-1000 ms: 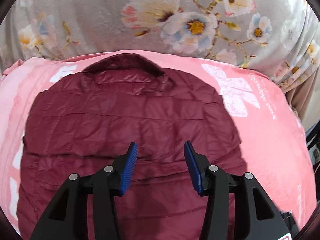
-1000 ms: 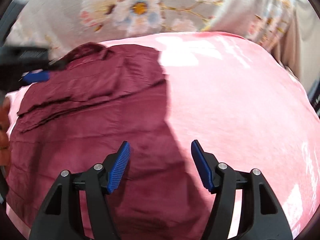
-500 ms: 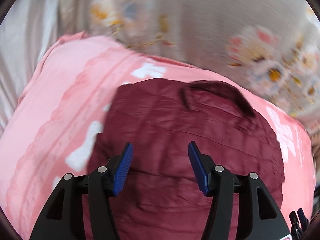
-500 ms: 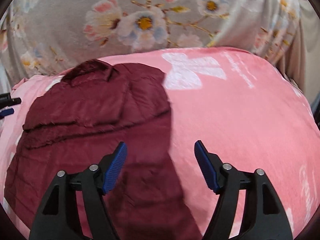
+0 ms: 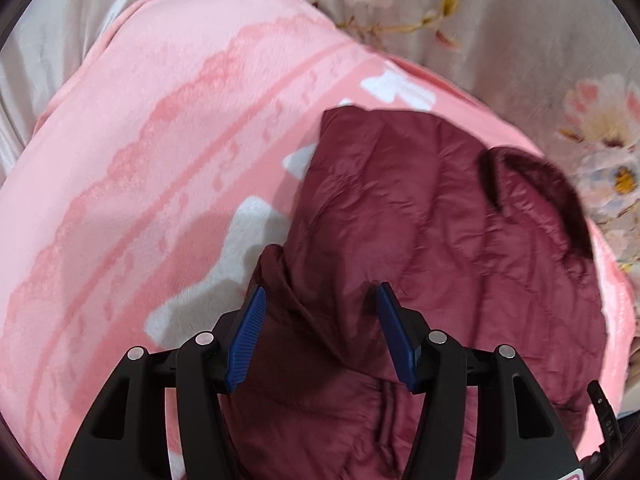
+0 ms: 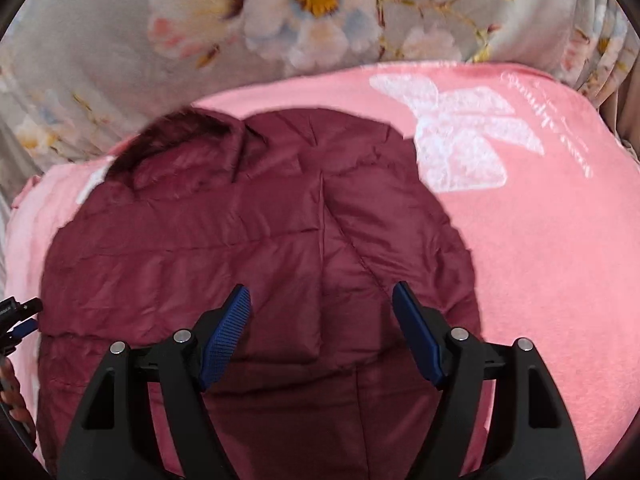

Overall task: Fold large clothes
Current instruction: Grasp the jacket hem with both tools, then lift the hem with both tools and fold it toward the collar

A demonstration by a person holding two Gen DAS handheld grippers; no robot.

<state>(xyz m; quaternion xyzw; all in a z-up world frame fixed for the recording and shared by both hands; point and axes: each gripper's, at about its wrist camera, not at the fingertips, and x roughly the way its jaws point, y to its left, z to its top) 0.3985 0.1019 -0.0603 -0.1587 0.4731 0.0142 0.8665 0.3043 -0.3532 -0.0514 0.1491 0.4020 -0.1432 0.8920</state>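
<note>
A maroon quilted jacket lies spread flat on a pink blanket, its dark collar at the far end. My left gripper hovers over the jacket's left edge, where a sleeve fold bulges up; its jaws are closing, with fabric below them and no pad pressing on it. My right gripper hangs above the jacket near a seam on its right half. Its jaws are closing too, on nothing. The left gripper's tip shows at the far left edge of the right wrist view.
The pink blanket with a white bow print covers a bed. A grey floral sheet rises behind it. Bare blanket stretches left of the jacket and right of it. A hand shows at the left edge.
The left gripper swung from over the jacket's middle to its left edge and rolled. The right gripper moved left, from the jacket's right border to over its body. Both jaws stayed apart.
</note>
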